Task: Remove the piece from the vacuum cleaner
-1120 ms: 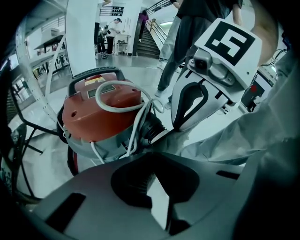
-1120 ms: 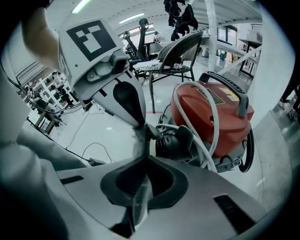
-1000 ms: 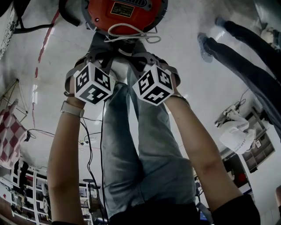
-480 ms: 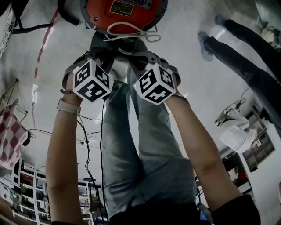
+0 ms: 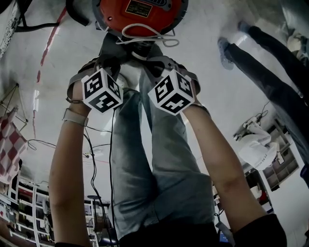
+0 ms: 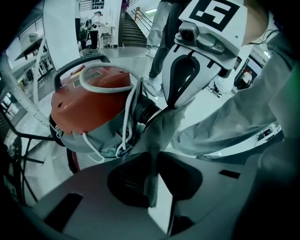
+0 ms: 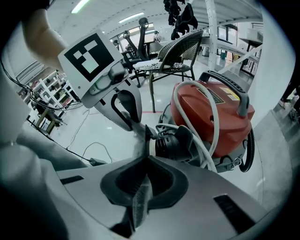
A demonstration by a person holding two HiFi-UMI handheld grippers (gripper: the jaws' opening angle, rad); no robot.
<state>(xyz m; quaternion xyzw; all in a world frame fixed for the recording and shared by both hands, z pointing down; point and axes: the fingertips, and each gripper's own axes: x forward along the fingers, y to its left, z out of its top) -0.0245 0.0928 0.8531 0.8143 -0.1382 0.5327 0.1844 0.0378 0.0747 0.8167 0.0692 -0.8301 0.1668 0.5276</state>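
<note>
Edging closer to the black piece [image 7: 174, 143], left gripper [image 6: 157, 145] and right gripper [image 7: 140, 159] seemingly closed, empty.

I can read no text from here. The vacuum cleaner [image 5: 113, 14] carries a dark label [image 5: 139, 7] at twelve o'clock in my head view, its print too small to make out.

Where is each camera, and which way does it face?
Left gripper view: on the left gripper, along its jaws, shut on the grey piece, toward the red vacuum cleaner; shows the right gripper.
Right gripper view: on the right gripper, facing the vacuum cleaner from the other side; shows the left gripper.
Head view: on the head, steeply down; shows forearms and legs.
Both gripper views share the grey piece.
</note>
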